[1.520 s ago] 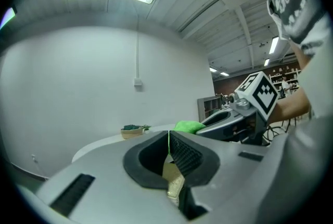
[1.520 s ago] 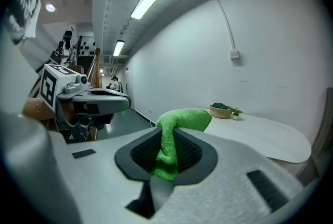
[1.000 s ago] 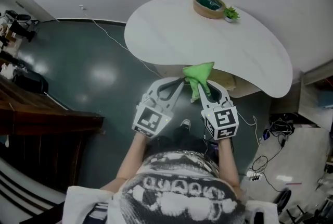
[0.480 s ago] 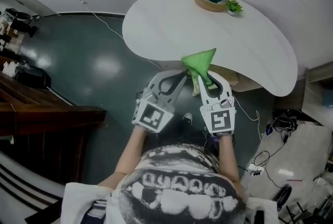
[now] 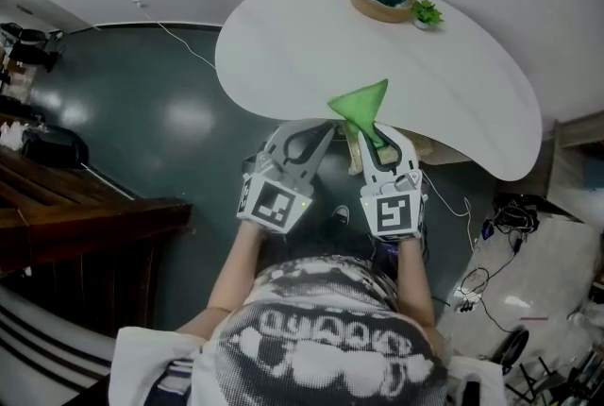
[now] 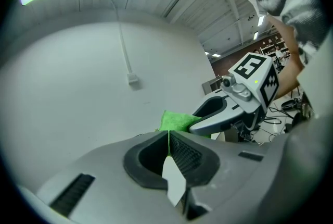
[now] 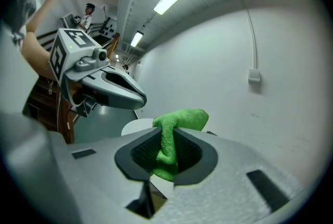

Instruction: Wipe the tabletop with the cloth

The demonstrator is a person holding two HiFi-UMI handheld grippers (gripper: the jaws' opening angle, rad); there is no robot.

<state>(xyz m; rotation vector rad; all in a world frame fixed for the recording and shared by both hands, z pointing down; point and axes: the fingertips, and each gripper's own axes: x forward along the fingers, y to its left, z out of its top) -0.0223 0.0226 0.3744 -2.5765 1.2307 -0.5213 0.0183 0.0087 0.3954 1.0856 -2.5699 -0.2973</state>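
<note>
1. Between the fingers (image 7: 193,154) of the right gripper (image 7: 169,137) a green cloth (image 7: 179,120) is clamped. A bunched fold runs down the gap and a loose flap sticks out past the tips.
2. Just beside it, the left gripper (image 6: 168,137) has its fingers (image 6: 188,156) pressed together with nothing between them. Its tips sit near the cloth.
3. From the head view, the cloth's flap lies over the near edge of the white, bean-shaped counter (image 5: 311,45). Both gripper bodies hang short of that edge, above the dark floor (image 5: 170,121). Whether the flap touches the top cannot be told.
4. Beyond the flap the counter's top runs bare across its middle and out to both rounded ends. That leaves open room to the left, to the right and forward, up to the far edge.
5. One second ago the cloth hung short of the near edge. Since then both grippers have come forward, and the flap now overlaps the top. The right fingers grip the cloth as before, and the left ones remain together.
6. At the far edge stands a round tan bowl (image 5: 376,13) holding something dark green. A small green plant (image 5: 427,13) sits just beside it on the right. Both are where they were.
</note>
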